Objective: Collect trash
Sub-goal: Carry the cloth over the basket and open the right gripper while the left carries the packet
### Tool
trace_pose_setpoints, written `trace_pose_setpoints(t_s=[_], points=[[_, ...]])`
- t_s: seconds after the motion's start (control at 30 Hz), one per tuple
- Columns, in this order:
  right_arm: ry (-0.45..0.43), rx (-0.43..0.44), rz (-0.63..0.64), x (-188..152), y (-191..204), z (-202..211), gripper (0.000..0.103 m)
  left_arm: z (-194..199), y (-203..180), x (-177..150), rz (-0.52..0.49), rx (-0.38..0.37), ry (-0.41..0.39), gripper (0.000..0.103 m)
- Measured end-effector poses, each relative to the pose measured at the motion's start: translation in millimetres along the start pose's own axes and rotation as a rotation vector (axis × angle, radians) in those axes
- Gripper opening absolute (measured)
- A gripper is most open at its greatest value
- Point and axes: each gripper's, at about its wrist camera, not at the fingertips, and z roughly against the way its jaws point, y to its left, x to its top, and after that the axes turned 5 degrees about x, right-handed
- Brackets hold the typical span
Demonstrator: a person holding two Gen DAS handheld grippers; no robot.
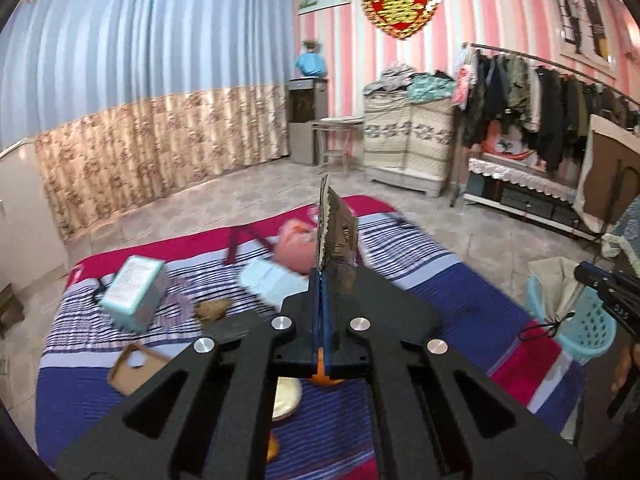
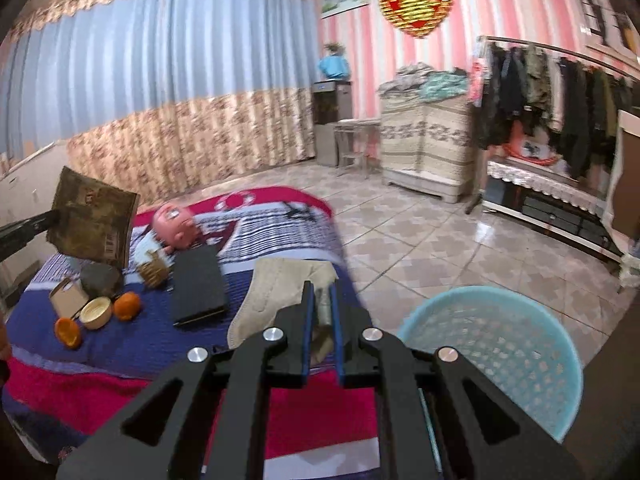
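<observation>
My left gripper (image 1: 323,276) is shut on a crumpled brown snack wrapper (image 1: 336,236) and holds it upright above the striped bed. The same wrapper (image 2: 94,216) shows in the right wrist view, held up at the left over the bed. My right gripper (image 2: 322,300) is shut on the edge of a beige cloth bag (image 2: 276,292) that lies on the bed's corner. A light blue perforated trash basket (image 2: 496,356) stands on the floor to the right of the bed; it also shows in the left wrist view (image 1: 588,328).
On the bed lie a pink doll head (image 2: 176,224), a black book (image 2: 198,284), two orange pieces (image 2: 128,306), a small bowl (image 2: 96,312), a cardboard box (image 2: 66,298) and a teal box (image 1: 134,292). A clothes rack (image 1: 552,96) stands at the right.
</observation>
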Motion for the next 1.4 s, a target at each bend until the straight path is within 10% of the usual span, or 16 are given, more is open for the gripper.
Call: trace_pose_setpoints(t_s=[0.6, 1.03, 1.4], points=[[-0.048, -0.385, -0.156, -12, -144, 46, 0.009, -24, -181, 5, -0.117, -0.328, 0.042, 0.0], [-0.016, -0.462, -0.227, -24, -193, 38, 0.009, -42, -296, -25, -0.229, -0.482, 0.099, 0.0], [0.026, -0.459, -0.27, -36, -206, 23, 0.009, -83, -337, -37, -0.282, -0.463, 0.125, 0.004]])
